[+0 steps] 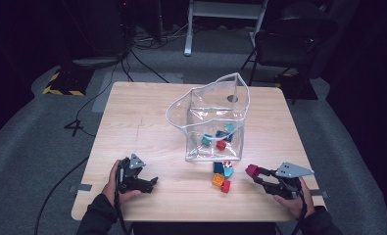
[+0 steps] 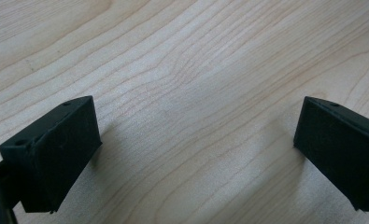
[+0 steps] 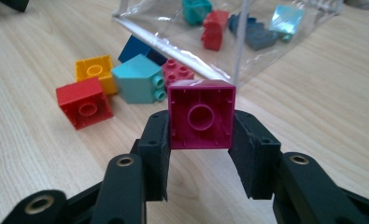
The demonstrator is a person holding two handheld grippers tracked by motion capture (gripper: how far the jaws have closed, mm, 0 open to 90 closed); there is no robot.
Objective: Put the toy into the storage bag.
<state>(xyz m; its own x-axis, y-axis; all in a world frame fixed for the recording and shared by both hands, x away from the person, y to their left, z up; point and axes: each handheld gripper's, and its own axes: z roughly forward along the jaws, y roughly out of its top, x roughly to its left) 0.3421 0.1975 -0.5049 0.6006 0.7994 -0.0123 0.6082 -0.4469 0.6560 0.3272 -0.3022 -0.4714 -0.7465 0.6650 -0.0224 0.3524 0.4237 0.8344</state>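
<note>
My right gripper (image 1: 254, 172) (image 3: 201, 130) is shut on a magenta brick (image 3: 201, 115) (image 1: 252, 170), held just above the table with its hollow underside facing the camera. To its left lie loose bricks: red (image 3: 84, 102) (image 1: 226, 186), yellow-orange (image 3: 96, 71) (image 1: 218, 179), teal (image 3: 138, 78) (image 1: 229, 172), dark blue (image 3: 135, 47) (image 1: 218, 167) and a pink studded one (image 3: 177, 72). Behind them a clear plastic bag (image 1: 208, 112) (image 3: 247, 60) stands open with several bricks inside. My left gripper (image 1: 152, 183) (image 2: 196, 140) rests open at the table's near left, with bare wood between its jaws.
The wooden table (image 1: 142, 122) stands on grey carpet. A dark chair (image 1: 289, 41) and a white frame (image 1: 225, 12) stand beyond the far edge. Cables (image 1: 98, 98) trail across the floor at the left.
</note>
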